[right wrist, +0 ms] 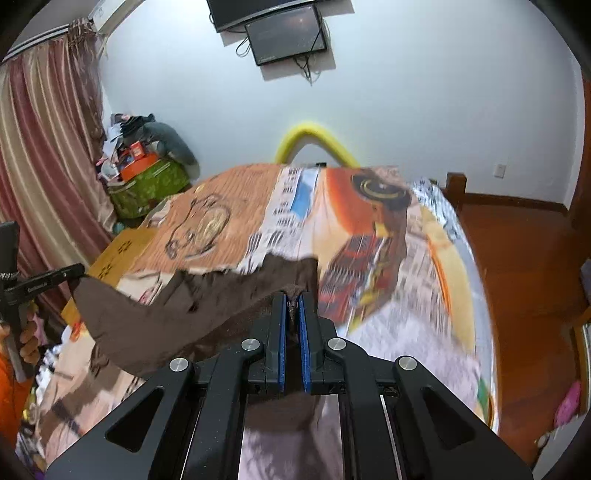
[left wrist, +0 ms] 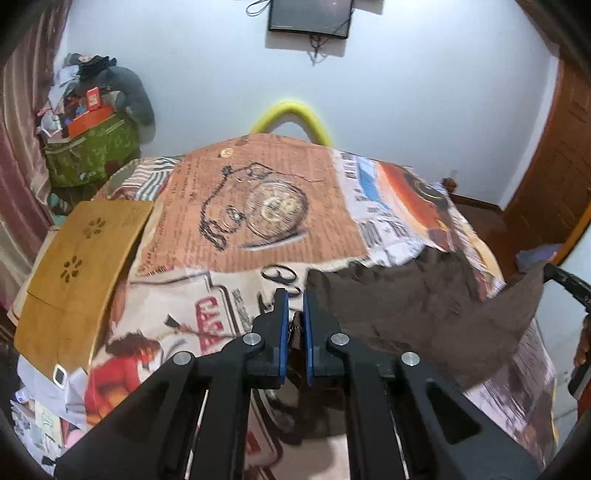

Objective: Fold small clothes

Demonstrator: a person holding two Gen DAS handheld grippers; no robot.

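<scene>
A dark brown cloth [left wrist: 417, 306] hangs stretched between my two grippers above the printed bedspread [left wrist: 258, 206]. My left gripper [left wrist: 295, 306] is shut on one corner of it, the fabric pinched between the blue pads. My right gripper [right wrist: 292, 306] is shut on the other corner of the same brown cloth [right wrist: 192, 314]. The cloth sags in the middle and part of it touches the bed. The right gripper's body shows at the right edge of the left wrist view [left wrist: 565, 284]; the left gripper shows at the left edge of the right wrist view [right wrist: 44, 284].
A yellow wooden board [left wrist: 77, 266] lies on the bed's left side. A green bag with piled clutter [left wrist: 92, 147] stands by the curtain. A yellow curved tube [left wrist: 291, 114] rises behind the bed. A wall screen [left wrist: 310, 16] hangs above. Wooden floor [right wrist: 517, 258] lies to the right.
</scene>
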